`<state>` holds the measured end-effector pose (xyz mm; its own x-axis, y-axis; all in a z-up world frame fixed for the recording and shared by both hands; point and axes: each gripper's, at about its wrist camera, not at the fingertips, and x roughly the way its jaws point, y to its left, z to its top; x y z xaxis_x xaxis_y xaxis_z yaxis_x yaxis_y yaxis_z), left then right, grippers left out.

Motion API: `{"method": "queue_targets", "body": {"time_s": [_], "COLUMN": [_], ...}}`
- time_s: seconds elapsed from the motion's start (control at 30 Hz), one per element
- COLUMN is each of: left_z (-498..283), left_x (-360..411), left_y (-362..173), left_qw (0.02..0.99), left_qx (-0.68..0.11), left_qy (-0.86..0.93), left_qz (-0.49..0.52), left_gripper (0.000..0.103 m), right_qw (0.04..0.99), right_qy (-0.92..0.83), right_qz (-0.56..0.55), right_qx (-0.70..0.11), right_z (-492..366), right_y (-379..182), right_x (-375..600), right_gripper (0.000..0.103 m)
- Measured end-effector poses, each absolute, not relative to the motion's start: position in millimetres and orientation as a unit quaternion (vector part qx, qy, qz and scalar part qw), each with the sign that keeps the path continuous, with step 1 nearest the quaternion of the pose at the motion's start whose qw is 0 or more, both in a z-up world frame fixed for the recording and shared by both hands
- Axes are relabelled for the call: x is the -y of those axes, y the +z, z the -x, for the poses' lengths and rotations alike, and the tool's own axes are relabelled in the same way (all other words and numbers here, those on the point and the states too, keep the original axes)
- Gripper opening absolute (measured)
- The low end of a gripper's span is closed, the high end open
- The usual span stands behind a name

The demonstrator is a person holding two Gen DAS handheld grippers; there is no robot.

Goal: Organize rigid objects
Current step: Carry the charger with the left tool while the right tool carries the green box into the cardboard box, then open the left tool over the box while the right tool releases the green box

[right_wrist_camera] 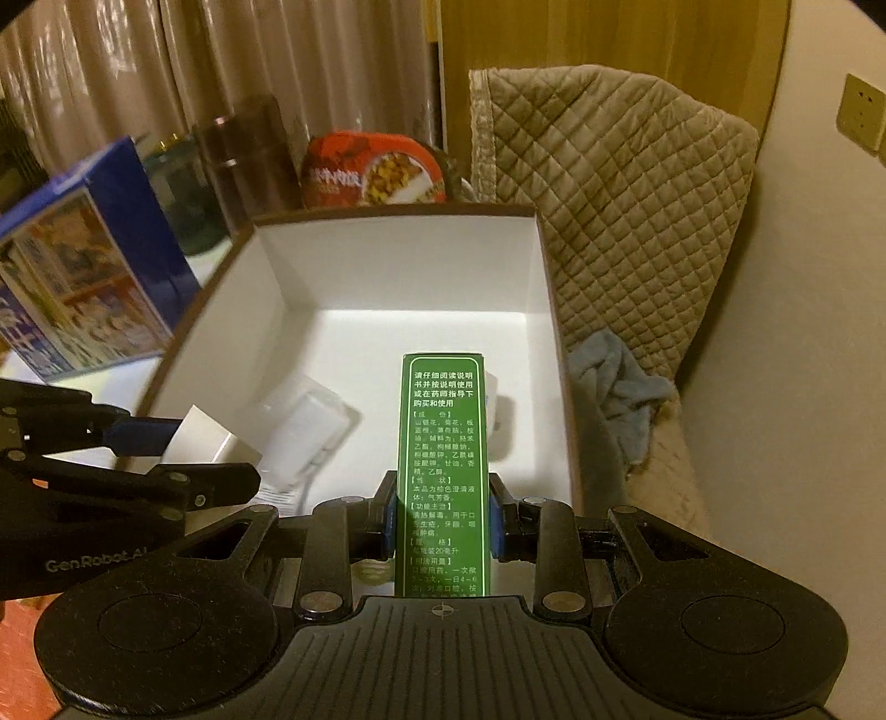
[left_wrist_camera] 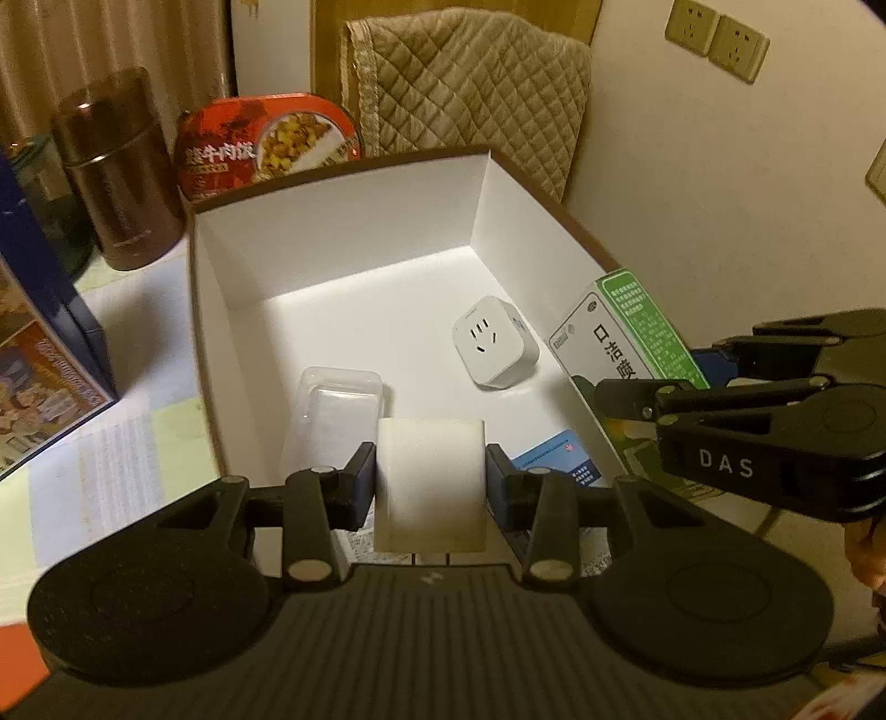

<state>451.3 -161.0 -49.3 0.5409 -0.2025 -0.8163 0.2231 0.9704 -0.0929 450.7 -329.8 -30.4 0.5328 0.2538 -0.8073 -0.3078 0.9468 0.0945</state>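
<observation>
My left gripper (left_wrist_camera: 431, 482) squeezes a white block (left_wrist_camera: 429, 482). My right gripper (right_wrist_camera: 443, 520) squeezes a green box (right_wrist_camera: 443, 476). Both hang over the near edge of the big white box (left_wrist_camera: 338, 221). I should lower each slowly into bare spots. A plug (left_wrist_camera: 494, 340) sits at 1 o'clock and a clear case (left_wrist_camera: 340, 407) at 11, so I must miss them.

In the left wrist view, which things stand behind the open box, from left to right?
Blue carton → brown flask → red meal box → quilted chair cover → wall sockets.
</observation>
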Motion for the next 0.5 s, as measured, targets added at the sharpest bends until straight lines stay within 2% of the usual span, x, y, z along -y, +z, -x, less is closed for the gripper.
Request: {"method": "queue_targets", "body": {"time_s": [0.5], "left_z": [-480], "left_x": [174], "left_y": [-75], "left_qw": [0.864], "left_qx": [-0.488], "left_qy": [-0.122], "left_qz": [-0.020], "left_gripper": [0.036], "right_qw": [0.871], "right_qy": [0.145], "right_qz": [0.064], "right_qx": [-0.465], "right_z": [-478], "right_y": [-51], "right_x": [333], "right_gripper": [0.027]}}
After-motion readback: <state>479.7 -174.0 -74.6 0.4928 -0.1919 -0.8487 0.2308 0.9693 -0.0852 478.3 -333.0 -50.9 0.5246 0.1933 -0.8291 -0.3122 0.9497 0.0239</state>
